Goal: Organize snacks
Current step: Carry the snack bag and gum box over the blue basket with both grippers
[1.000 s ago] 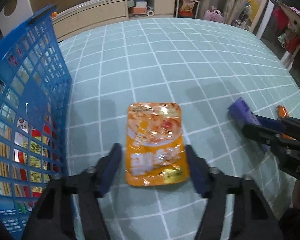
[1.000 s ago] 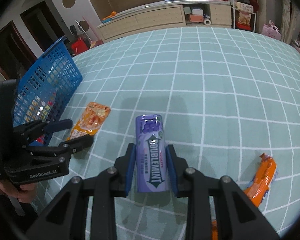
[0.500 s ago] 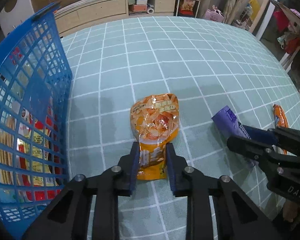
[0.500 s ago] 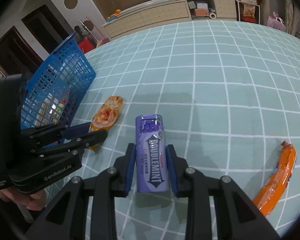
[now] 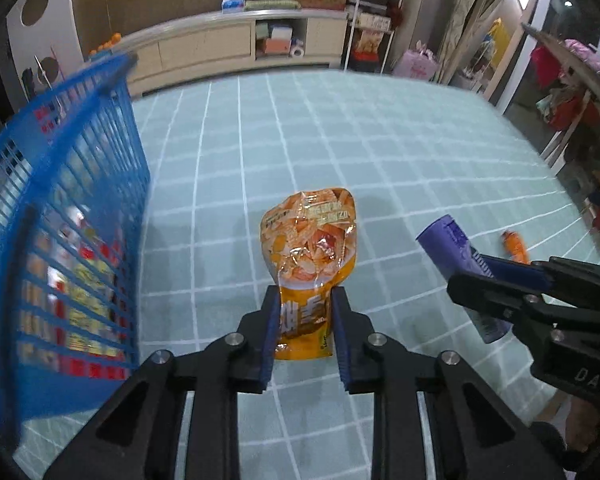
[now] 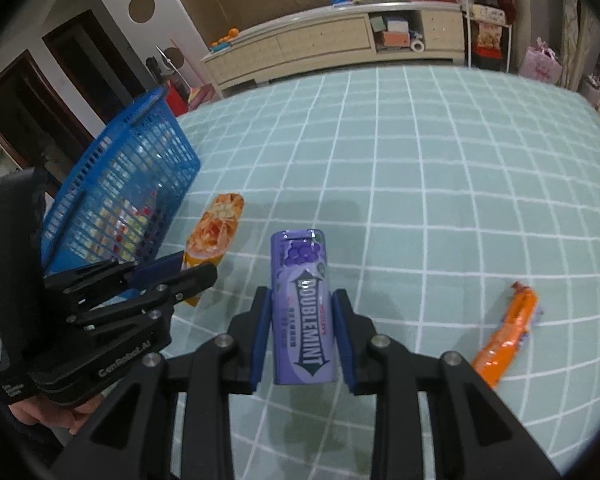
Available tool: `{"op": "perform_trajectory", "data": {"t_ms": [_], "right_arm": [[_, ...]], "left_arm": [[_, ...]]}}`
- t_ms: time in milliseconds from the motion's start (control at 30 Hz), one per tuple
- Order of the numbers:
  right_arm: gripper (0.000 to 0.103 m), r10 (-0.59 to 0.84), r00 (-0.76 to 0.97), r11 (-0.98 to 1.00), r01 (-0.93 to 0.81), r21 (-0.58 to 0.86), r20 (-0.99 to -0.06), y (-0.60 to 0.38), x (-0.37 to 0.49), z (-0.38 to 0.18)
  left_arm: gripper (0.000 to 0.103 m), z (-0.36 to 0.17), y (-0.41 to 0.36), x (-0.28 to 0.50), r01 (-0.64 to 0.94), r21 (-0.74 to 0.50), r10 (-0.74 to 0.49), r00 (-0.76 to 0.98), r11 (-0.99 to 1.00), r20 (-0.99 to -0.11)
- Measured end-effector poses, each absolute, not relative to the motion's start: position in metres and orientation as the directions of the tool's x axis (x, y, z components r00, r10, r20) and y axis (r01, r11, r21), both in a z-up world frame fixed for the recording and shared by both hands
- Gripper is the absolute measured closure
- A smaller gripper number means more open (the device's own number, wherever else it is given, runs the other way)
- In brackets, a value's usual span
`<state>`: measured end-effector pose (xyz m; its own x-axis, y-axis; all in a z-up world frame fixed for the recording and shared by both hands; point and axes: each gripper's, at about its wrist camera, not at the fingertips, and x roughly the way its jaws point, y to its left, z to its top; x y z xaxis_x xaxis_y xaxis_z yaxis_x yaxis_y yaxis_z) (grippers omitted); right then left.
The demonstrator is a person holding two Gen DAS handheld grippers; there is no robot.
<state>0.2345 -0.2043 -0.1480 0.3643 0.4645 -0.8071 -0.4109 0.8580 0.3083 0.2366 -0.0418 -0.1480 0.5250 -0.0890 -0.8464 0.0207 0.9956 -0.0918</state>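
My left gripper (image 5: 305, 300) is shut on the lower end of an orange snack pouch (image 5: 312, 240) and holds it above the teal checked cloth. The pouch also shows in the right wrist view (image 6: 214, 236). My right gripper (image 6: 302, 308) is shut on a purple Doublemint gum bottle (image 6: 303, 304), lifted off the cloth; the bottle shows at the right of the left wrist view (image 5: 460, 272). A blue plastic basket (image 5: 60, 216) with several snack packs inside stands to the left; it also shows in the right wrist view (image 6: 120, 196).
An orange wrapped snack (image 6: 508, 340) lies on the cloth to the right, also seen small in the left wrist view (image 5: 516, 246). A long cabinet (image 6: 320, 48) and shelves stand beyond the table's far edge.
My left gripper closed on the orange pouch and lifted it off the cloth. My right gripper rose with the gum bottle. Both moved up and toward the basket side.
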Motion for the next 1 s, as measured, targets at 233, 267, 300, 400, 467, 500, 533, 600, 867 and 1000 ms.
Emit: {"op": "perform_trajectory", "data": {"t_ms": [233,267,300,400,467,500,533,600,867,1000], "right_arm": [[0.068,0.47,0.418,0.853,-0.441,0.278,-0.778,-0.2,0.21,-0.097],[0.068,0.472,0.424,0.852,-0.445,0.276,-0.773,-0.199,0.206,-0.09],[0.068,0.475,0.432,0.85,-0.45,0.273,-0.767,-0.197,0.201,-0.083],[0.068,0.482,0.446,0.843,-0.471,0.26,-0.754,-0.189,0.189,-0.064],[0.068,0.491,0.453,0.836,-0.484,0.257,-0.744,-0.18,0.184,-0.053],[0.068,0.495,0.457,0.834,-0.489,0.257,-0.739,-0.178,0.181,-0.048],[0.068,0.501,0.462,0.831,-0.494,0.257,-0.732,-0.174,0.179,-0.042],[0.068,0.515,0.47,0.823,-0.505,0.26,-0.717,-0.165,0.174,-0.03],[0.068,0.554,0.48,0.785,-0.572,0.236,-0.68,-0.117,0.164,0.0],[0.068,0.578,0.464,0.763,-0.598,0.243,-0.672,-0.096,0.166,0.005]], "left_arm": [[0.08,-0.1,-0.026,0.201,0.023,-0.121,-0.11,0.609,0.992,-0.785],[0.08,-0.095,-0.024,0.197,0.022,-0.118,-0.106,0.619,0.993,-0.778],[0.08,-0.086,-0.02,0.189,0.023,-0.113,-0.101,0.635,0.993,-0.766],[0.08,-0.07,-0.011,0.17,0.018,-0.13,-0.109,0.659,0.991,-0.744],[0.08,-0.058,0.001,0.158,0.01,-0.142,-0.112,0.677,0.99,-0.728],[0.08,-0.051,0.008,0.152,0.004,-0.147,-0.109,0.687,0.989,-0.718],[0.08,-0.046,0.009,0.153,0.002,-0.15,-0.11,0.692,0.989,-0.714],[0.08,-0.034,0.022,0.143,-0.002,-0.153,-0.107,0.707,0.988,-0.699],[0.08,0.003,0.07,0.125,-0.043,-0.131,-0.056,0.746,0.99,-0.664],[0.08,0.011,0.096,0.118,-0.075,-0.114,-0.019,0.751,0.991,-0.66]]}}
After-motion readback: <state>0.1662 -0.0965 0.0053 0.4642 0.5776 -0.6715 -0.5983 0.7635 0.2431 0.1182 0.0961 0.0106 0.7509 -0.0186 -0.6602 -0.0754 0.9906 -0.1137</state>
